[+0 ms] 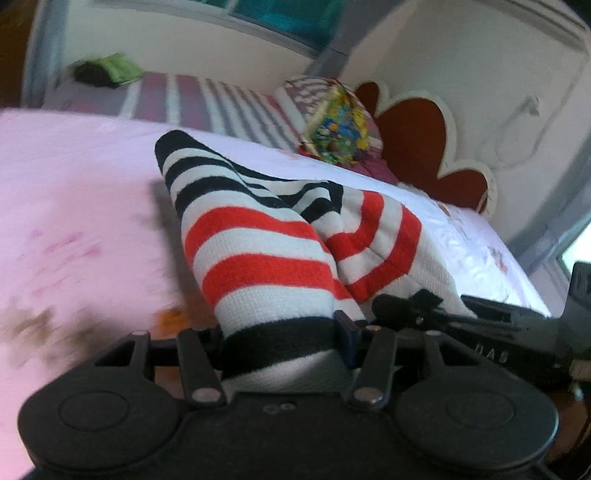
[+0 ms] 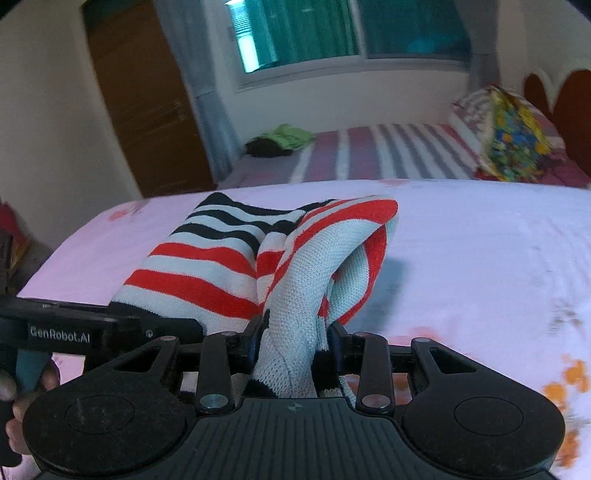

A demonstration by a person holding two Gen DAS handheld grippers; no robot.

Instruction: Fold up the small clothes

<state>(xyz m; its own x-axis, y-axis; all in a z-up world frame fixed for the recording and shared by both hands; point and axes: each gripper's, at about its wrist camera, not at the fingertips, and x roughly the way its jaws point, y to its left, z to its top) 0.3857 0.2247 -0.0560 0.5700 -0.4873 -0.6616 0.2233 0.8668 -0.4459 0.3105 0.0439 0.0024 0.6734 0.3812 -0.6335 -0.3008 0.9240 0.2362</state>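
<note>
A small knitted garment with red, white and black stripes (image 1: 258,243) hangs doubled over the pink bed sheet (image 1: 74,206). My left gripper (image 1: 284,343) is shut on its black-banded edge. The right gripper (image 1: 424,314) shows just to the right, beside the same edge. In the right wrist view the garment (image 2: 221,266) rises from my right gripper (image 2: 295,343), which is shut on a bunched white fold. The left gripper (image 2: 122,325) reaches in from the left, holding the black edge. Both hold the cloth lifted, its far end resting on the sheet (image 2: 480,258).
A striped bedspread (image 2: 388,155) lies beyond the pink sheet, with a green and dark cloth pile (image 2: 280,142) at its far end. A colourful patterned pillow (image 2: 513,136) and a red headboard (image 1: 417,140) stand to the right. A wooden door (image 2: 144,96) and a window (image 2: 332,33) are behind.
</note>
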